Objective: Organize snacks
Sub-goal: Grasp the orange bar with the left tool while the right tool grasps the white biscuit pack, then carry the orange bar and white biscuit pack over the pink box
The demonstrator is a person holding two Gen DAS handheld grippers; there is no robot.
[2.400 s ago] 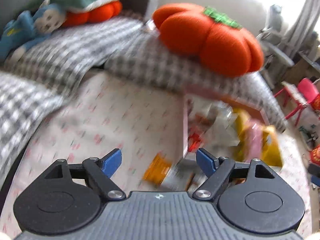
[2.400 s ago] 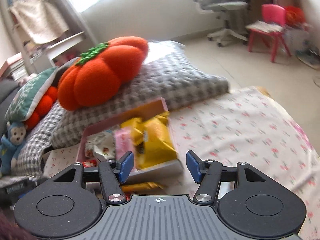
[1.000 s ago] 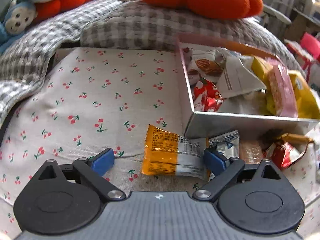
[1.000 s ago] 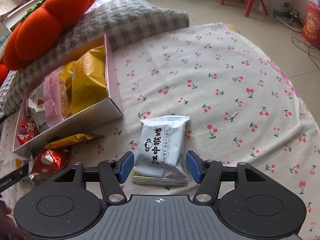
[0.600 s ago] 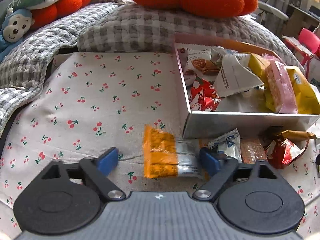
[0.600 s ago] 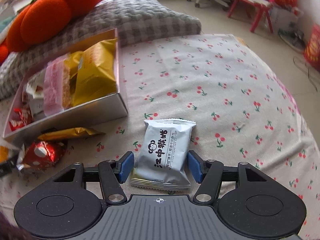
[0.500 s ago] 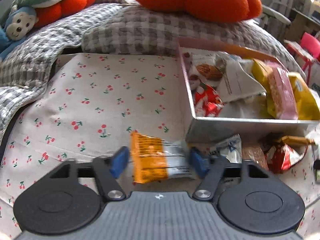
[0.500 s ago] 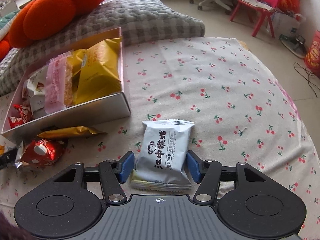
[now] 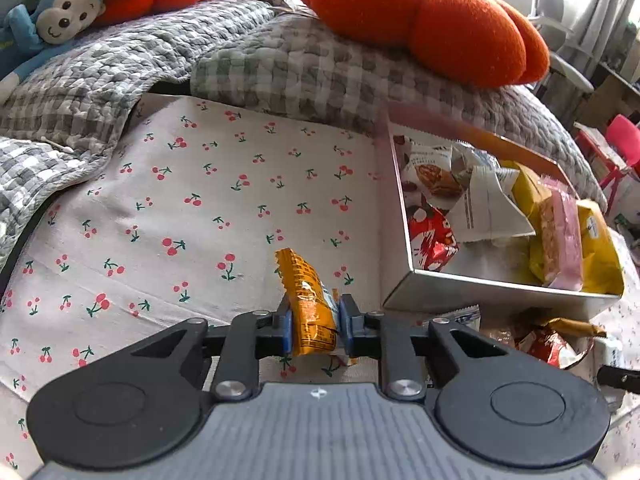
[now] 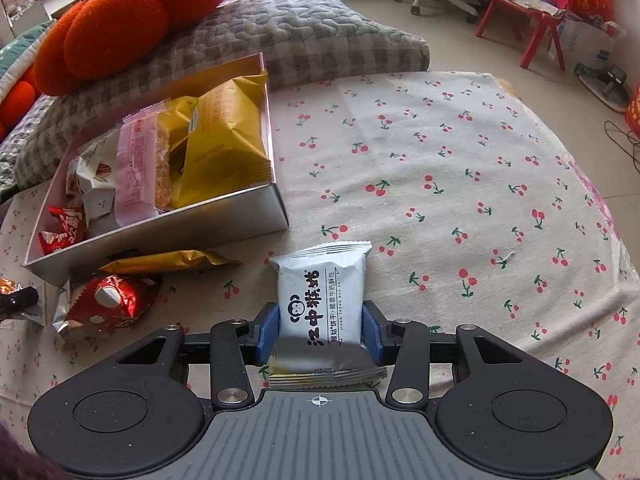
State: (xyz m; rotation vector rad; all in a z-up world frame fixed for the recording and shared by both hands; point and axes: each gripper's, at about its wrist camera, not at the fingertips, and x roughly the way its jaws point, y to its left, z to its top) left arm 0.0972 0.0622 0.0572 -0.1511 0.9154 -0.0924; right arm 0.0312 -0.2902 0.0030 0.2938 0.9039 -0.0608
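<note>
My left gripper (image 9: 315,326) is closing on an orange snack packet (image 9: 308,300), whose sides its blue pads press; the packet stands tilted just off the cherry-print cloth. To its right sits the silver snack box (image 9: 496,290) with several packets inside. My right gripper (image 10: 320,330) is closing on a white biscuit packet (image 10: 324,300) with black lettering, pads against both of its sides, lower end folded under. The same box (image 10: 160,236) lies up and to the left of it.
Loose snacks lie in front of the box: a red foil packet (image 10: 108,300), a gold wrapper (image 10: 168,262), a white sachet (image 9: 460,316). Grey checked pillows (image 9: 304,72) and an orange pumpkin cushion (image 9: 420,20) back the box. A red chair (image 10: 536,12) stands on the floor.
Both grippers narrowed from wide open. The left one squeezed the orange packet and tipped it upright off the cloth. The right one closed in on the white packet.
</note>
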